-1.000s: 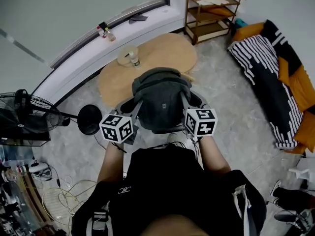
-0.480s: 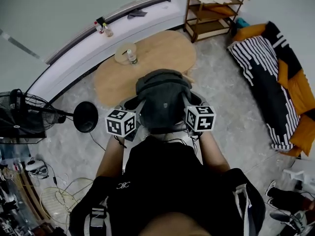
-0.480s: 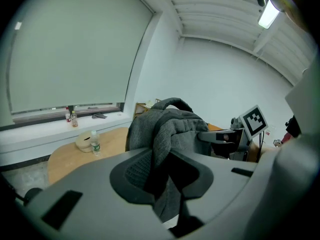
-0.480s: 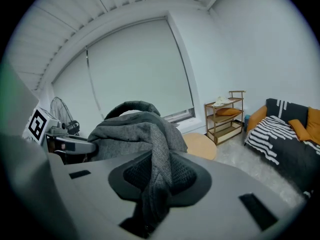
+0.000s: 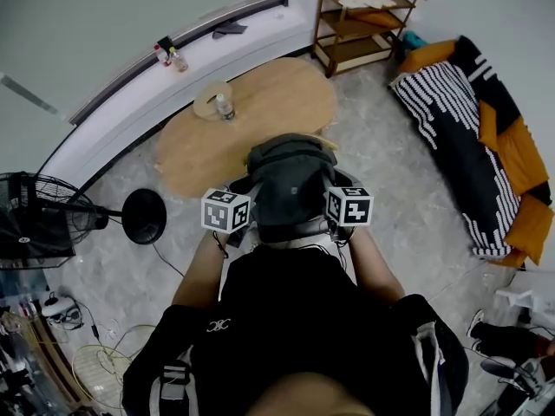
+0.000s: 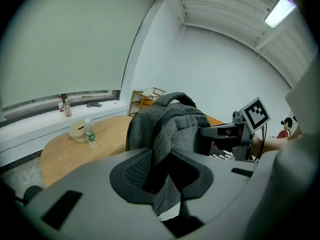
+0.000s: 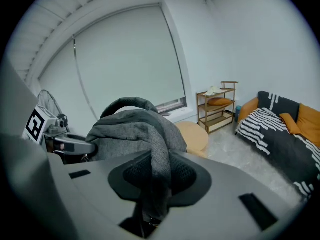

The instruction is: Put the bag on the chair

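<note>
The dark grey bag (image 5: 290, 176), a backpack with a top handle, hangs upright between my two grippers, just in front of the person's body. My left gripper (image 5: 251, 196) is shut on a fold of grey bag fabric (image 6: 170, 119), which runs down between its jaws (image 6: 162, 176). On the other side, my right gripper (image 5: 325, 191) is shut on a strap of the bag (image 7: 130, 129) in the same way (image 7: 152, 184). Dark parts of the chair (image 5: 349, 178) show beside the bag. I cannot tell whether the bag touches it.
An oval wooden table (image 5: 260, 124) with a water bottle (image 5: 224, 107) stands just beyond the bag. A wooden shelf (image 5: 355, 20) is at the back right, and a sofa with a striped blanket (image 5: 460, 128) is at the right. A standing fan (image 5: 39, 219) with a round base (image 5: 143, 217) is at the left.
Both grippers and the bag have sunk lower together, and their marker cubes look smaller in the head view. Both grips on the bag are unchanged.
</note>
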Demonstrator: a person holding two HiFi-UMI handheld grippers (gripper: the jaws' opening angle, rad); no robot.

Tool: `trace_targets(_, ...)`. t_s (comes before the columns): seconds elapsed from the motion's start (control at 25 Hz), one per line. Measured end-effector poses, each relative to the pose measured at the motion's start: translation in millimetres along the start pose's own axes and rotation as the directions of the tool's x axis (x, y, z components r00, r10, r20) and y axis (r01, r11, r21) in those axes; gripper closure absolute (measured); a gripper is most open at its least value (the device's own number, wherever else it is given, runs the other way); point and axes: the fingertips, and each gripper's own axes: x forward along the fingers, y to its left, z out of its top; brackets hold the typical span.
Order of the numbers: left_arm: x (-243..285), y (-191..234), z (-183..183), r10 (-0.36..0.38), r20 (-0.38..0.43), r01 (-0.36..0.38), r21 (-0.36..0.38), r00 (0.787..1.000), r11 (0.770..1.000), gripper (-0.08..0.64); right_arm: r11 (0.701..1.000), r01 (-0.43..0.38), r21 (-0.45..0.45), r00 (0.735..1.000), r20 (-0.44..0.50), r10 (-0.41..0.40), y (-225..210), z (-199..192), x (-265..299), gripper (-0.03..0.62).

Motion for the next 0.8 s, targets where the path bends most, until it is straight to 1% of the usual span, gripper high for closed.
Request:
trace_targets(0.2,20,9,-21,-0.015,-0.071,0.015,-0.003,0.997,1.0,0.469,0.999,0.037,0.026,0.998,-0.05,-0.036,-10,-20,19,0.494)
trace_targets(0.4,39,20,-50,-0.009,-0.143,0.005,-0.028,0.99,1.0,0.469,0.997,0.063,0.042,0.989,-0.135,-0.056,-18,-46,36,0.492)
trace_targets(0.48,47,22,-67,-0.006,-0.187,0.001,-0.026,0.982,1.0,0.469,0.996,0.078,0.04,0.981,-0.179,-0.07,-24,-62,43,0.492)
trace_targets(0.6,59,25,-97,0.002,-0.267,0.001,0.01,0.964,1.0,0.469,0.996,0.087,0.016,0.968,-0.238,-0.08,-32,-89,57,0.485)
trace_targets(0.68,63,25,-102,-0.016,-0.263,0.018,0.006,0.965,1.0,0.469,0.998,0.066,-0.002,0.97,-0.233,-0.064,-36,-95,62,0.486)
trace_targets(0.8,70,31,-95,-0.026,-0.25,0.028,0.003,0.968,1.0,0.469,0.999,0.041,-0.015,0.975,-0.218,-0.043,-38,-88,71,0.485)
